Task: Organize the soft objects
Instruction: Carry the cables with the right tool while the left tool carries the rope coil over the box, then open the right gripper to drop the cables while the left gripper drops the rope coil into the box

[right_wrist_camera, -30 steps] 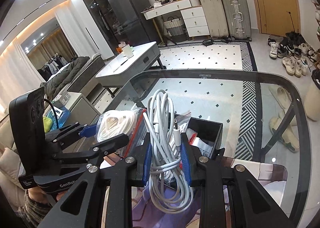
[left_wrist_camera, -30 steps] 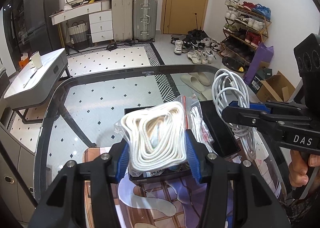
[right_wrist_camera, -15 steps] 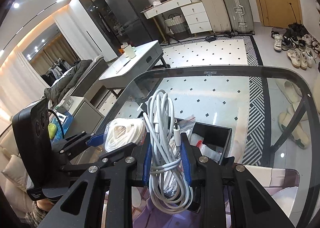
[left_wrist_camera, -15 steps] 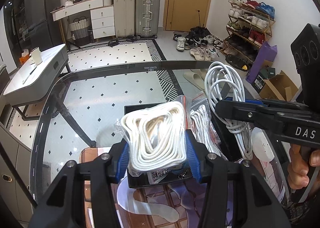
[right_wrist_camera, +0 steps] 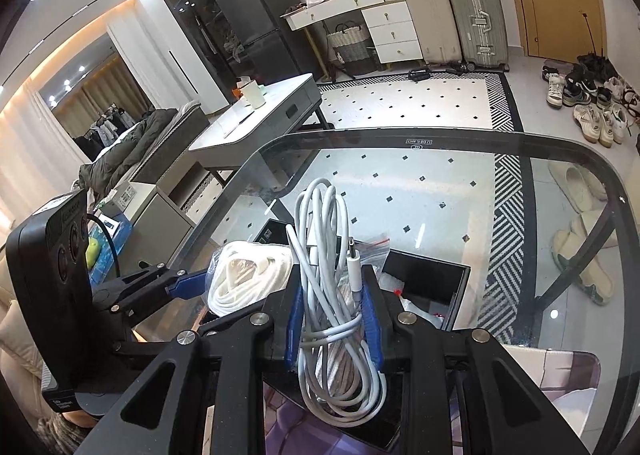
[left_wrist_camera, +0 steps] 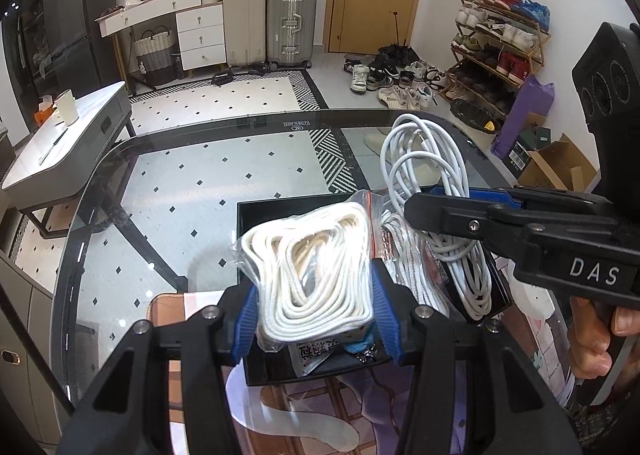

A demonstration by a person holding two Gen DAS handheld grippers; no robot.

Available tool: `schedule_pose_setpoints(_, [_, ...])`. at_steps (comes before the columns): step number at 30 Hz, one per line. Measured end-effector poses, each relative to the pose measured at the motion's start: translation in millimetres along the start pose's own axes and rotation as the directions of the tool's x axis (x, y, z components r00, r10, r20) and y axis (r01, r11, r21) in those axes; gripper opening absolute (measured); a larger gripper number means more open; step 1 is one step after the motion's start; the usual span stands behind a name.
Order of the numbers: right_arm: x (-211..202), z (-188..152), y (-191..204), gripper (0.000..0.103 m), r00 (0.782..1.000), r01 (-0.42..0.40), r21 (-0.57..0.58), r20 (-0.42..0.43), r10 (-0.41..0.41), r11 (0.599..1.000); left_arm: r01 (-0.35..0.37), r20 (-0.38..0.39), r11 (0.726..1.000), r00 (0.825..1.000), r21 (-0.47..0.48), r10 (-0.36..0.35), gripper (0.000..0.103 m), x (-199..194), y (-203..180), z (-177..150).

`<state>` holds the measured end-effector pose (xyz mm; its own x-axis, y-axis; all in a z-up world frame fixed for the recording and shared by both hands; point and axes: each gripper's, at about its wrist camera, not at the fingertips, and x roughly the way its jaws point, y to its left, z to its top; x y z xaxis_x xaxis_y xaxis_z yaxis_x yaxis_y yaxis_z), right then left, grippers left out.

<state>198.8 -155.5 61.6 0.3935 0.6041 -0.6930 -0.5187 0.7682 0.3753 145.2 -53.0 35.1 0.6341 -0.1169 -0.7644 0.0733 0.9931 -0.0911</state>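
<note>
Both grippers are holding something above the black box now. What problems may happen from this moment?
1. The right gripper pinches the white cable only at mid-bundle; loose loops hang below and may snag on the black box wall.
2. The bagged white rope in the left gripper is in slippery plastic and could slide out.
3. The grippers are close together over the box and might collide.

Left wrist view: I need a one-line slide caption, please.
Left gripper clamps bagged white rope coil over black plastic box; right gripper holds white cable bundle.
</note>
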Motion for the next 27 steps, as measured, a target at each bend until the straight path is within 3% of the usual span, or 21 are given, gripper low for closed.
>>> schedule_pose_setpoints(19, [26, -11, -3, 0.027, 0.998, 0.047, -0.020, -0.047, -0.048, 0.999, 0.012, -0.042, 1.000, 0.999, 0.018, -0.011, 0.050, 23, -9, -8])
schedule_pose_setpoints(23, [23, -13, 3, 0.048, 0.998, 0.044, -0.039, -0.037, -0.045, 0.998, 0.011, -0.047, 1.000, 0.999, 0.011, -0.011, 0.052, 20, -8, -9])
schedule_pose_setpoints(27, [18, -15, 10, 0.057, 0.997, 0.069, -0.068, -0.027, -0.071, 0.995, 0.011, -0.044, 1.000, 0.999, 0.024, -0.010, 0.055, 15, -9, -10])
